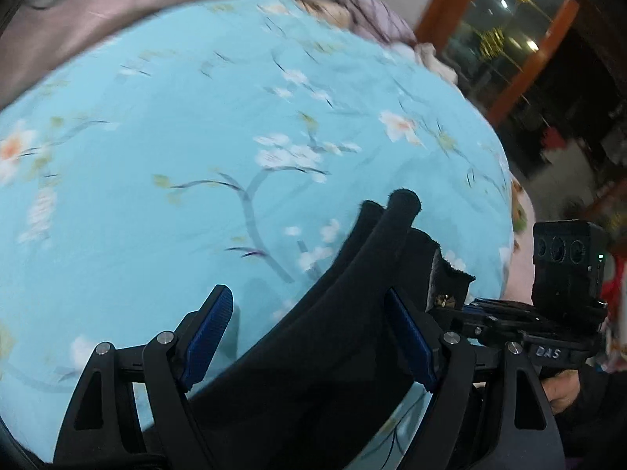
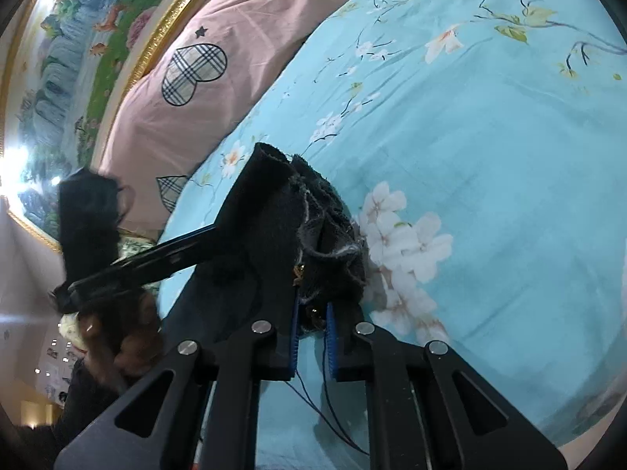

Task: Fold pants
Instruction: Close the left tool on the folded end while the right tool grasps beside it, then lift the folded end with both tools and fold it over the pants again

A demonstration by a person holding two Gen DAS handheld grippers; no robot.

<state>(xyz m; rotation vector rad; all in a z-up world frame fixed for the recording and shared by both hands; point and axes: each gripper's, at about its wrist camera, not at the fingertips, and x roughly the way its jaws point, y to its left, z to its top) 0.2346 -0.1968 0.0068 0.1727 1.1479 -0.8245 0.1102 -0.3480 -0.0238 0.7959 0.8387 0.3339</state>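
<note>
The black pants (image 1: 313,337) hang in a long fold above the light blue flowered bedsheet (image 1: 156,196). My left gripper (image 1: 309,337) is open, its blue pads (image 1: 207,337) wide apart with the black cloth running between them. In the right wrist view my right gripper (image 2: 313,340) is shut on the pants (image 2: 274,227) at a frayed edge with a small brass fastener, held just above the sheet (image 2: 490,196). The other gripper (image 2: 149,262) shows at the left of that view, and the right gripper's body with its camera (image 1: 564,270) shows in the left wrist view.
A pink quilt with plaid hearts (image 2: 196,78) lies along the bed's far side under a gold-framed landscape picture (image 2: 58,58). A wood-framed glass cabinet (image 1: 501,39) stands past the bed's end. Pink and purple bedding (image 1: 368,15) is heaped there. Loose dark threads (image 2: 325,411) trail below the right gripper.
</note>
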